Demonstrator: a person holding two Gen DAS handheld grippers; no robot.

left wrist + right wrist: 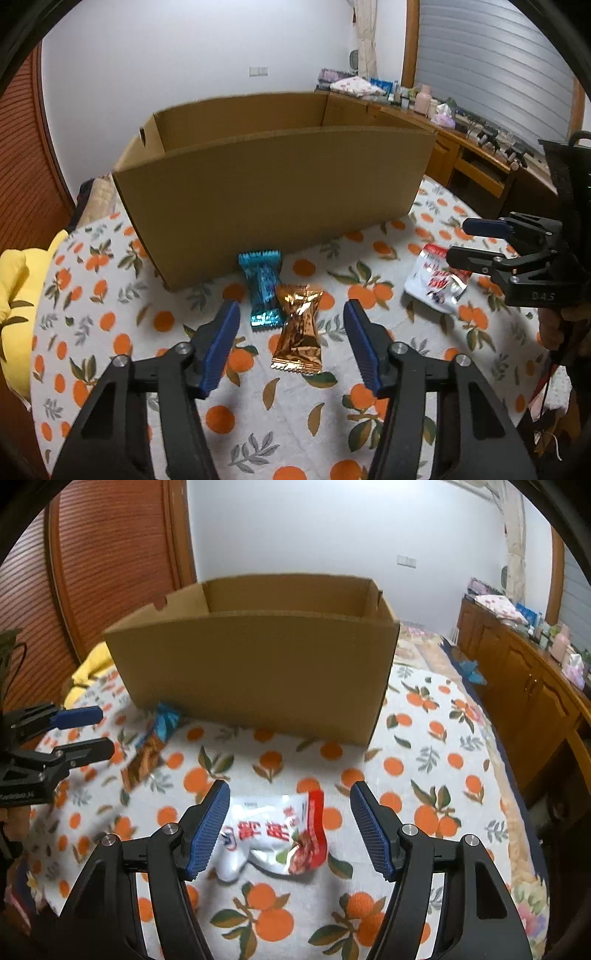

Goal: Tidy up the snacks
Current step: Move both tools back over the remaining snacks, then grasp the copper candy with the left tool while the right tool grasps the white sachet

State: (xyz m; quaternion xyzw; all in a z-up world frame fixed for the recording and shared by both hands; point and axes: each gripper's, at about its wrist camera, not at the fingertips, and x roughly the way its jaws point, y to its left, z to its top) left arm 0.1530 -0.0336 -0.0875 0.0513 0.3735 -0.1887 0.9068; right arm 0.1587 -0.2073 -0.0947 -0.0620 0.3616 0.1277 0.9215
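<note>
An open cardboard box [273,184] stands at the back of the orange-print tablecloth [258,417]. In front of it lie a teal snack wrapper [263,288] and a copper-gold snack wrapper [299,328], side by side. My left gripper [291,314] hangs open above them, the gold wrapper between its blue pads [221,347] without touching. A white-and-red snack pouch [273,838] lies on the cloth between the open fingers of my right gripper [290,794], with a gap on each side. The pouch [437,277] and right gripper [456,240] also show at the right of the left wrist view.
A yellow cloth [14,288] lies at the table's left edge. A wooden sideboard [524,679] cluttered with bottles and packets runs along the right wall. A wooden slatted door [110,565] stands behind the box [255,664]. The left gripper [92,731] shows at the left of the right wrist view.
</note>
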